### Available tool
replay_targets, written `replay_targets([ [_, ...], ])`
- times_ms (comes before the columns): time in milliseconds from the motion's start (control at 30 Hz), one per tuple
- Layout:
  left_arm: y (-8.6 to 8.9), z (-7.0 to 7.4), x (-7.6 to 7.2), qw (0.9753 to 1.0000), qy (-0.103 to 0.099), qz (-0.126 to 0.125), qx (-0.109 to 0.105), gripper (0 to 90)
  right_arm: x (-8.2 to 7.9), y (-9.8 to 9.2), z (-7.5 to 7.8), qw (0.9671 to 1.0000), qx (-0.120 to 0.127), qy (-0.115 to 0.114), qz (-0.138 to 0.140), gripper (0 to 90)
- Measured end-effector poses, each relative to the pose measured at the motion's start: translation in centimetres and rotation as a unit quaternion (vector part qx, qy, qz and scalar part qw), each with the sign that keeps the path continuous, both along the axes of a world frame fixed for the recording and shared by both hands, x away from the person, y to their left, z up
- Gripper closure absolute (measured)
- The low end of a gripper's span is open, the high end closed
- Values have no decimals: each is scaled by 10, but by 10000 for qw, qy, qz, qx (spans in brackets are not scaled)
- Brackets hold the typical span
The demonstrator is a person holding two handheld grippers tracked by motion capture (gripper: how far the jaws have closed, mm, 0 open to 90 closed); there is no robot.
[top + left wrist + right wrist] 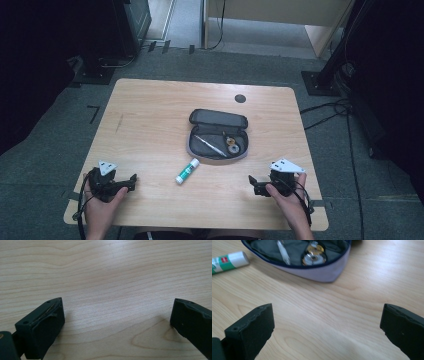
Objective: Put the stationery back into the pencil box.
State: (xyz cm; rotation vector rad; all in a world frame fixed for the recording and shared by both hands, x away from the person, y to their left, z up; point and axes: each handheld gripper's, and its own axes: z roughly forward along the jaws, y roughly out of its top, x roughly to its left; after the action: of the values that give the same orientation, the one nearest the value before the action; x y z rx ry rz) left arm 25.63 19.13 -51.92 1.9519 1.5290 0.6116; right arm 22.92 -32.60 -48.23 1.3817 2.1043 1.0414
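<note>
I hold both tongs low over the near edge of the surface (150, 105), my left tongs (134, 179) toward the near left corner and my right tongs (251, 181) toward the near right corner, each with its jaws spread wide and nothing between them. The glue stick (187, 171) lies on the bare wood between the two, a little closer to my right tongs than to my left, and just off the near left end of the open pencil case (218, 135). Its long axis runs on a slant, the white cap end nearer me and to the left, the far end pointing toward the case. In the right gripper view the glue stick (228, 261) sits ahead and to the left of my jaws, with the pencil case (317, 273) straight ahead, so I judge the right hand better placed to reach it, closing across the short width.
</note>
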Motion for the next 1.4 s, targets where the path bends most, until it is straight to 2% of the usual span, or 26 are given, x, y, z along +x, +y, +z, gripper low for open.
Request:
replay_targets([
  [200,0,0,0,10000,8,-16,39,0,-6,-21,-9,9998,31,76,-199,0],
  [533,0,0,-1,10000,-4,-4,-21,0,-13,-51,-24,9980,54,212,-588,0],
  [833,0,0,-1,10000,11,-32,29,0,-19,-71,-40,9950,-105,325,-935,0],
  [933,0,0,-1,10000,8,-67,17,0,-20,-73,-44,9946,-273,390,-921,0],
  [1000,2,2,-3,10000,-17,-10,33,20,-20,-73,-44,9947,-250,393,-912,0],
  [1033,2,3,-5,10000,-68,64,-10,57,-19,-73,-44,9945,-293,393,-930,0],
  [1133,0,8,-7,9997,-167,47,-162,64,-19,-71,-44,9950,-312,386,-868,0],
  [1300,-11,15,-10,9995,-198,-95,-236,63,-19,-69,-44,9967,-327,367,-648,0],
  [1400,-18,19,-12,9990,-261,-262,-261,62,-19,-69,-44,9967,-326,367,-646,0],
])
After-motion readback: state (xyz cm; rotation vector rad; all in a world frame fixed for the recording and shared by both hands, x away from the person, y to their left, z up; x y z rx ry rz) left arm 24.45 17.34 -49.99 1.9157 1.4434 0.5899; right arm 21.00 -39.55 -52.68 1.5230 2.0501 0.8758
